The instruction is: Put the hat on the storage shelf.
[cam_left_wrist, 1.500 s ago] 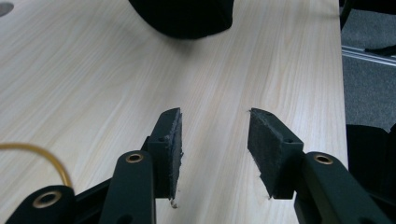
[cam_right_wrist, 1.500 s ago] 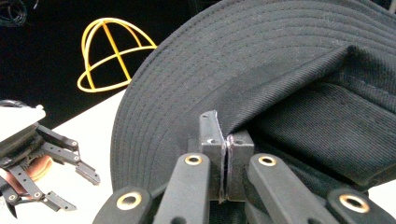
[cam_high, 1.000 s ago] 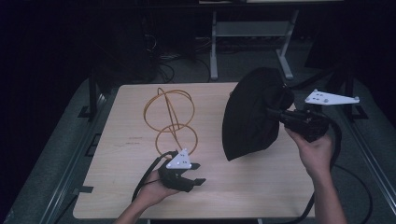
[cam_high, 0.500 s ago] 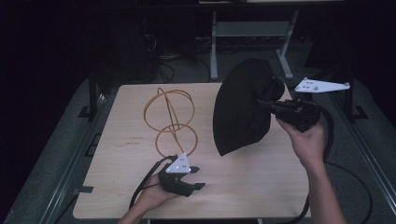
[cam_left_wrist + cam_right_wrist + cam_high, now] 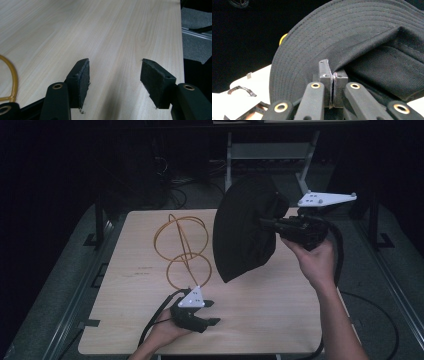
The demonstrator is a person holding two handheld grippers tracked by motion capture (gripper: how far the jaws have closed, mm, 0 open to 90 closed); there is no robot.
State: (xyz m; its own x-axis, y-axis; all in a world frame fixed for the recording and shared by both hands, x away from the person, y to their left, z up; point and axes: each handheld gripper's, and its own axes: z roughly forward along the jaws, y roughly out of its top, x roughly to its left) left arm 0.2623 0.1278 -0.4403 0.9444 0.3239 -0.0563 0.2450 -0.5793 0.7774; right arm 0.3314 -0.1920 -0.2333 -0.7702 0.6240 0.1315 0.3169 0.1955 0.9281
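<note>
R gripper [image 5: 267,222] pinched black hat [image 5: 245,232] by brim edge only, could slip off; L gripper [image 5: 212,312] jaws spread, just opening, empty, w/ wire stand [image 5: 182,247] near

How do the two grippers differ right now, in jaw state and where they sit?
The left gripper has its jaws apart with nothing between them; they have just been opening. The right gripper is clamped shut on the brim of the black hat. The left sits low at the table, near the wire stand; the right is raised above it. Each is held in one hand.

A black stitched hat [image 5: 245,230], a yellow-orange wire stand [image 5: 182,245] and a pale wood-grain table [image 5: 280,315].
</note>
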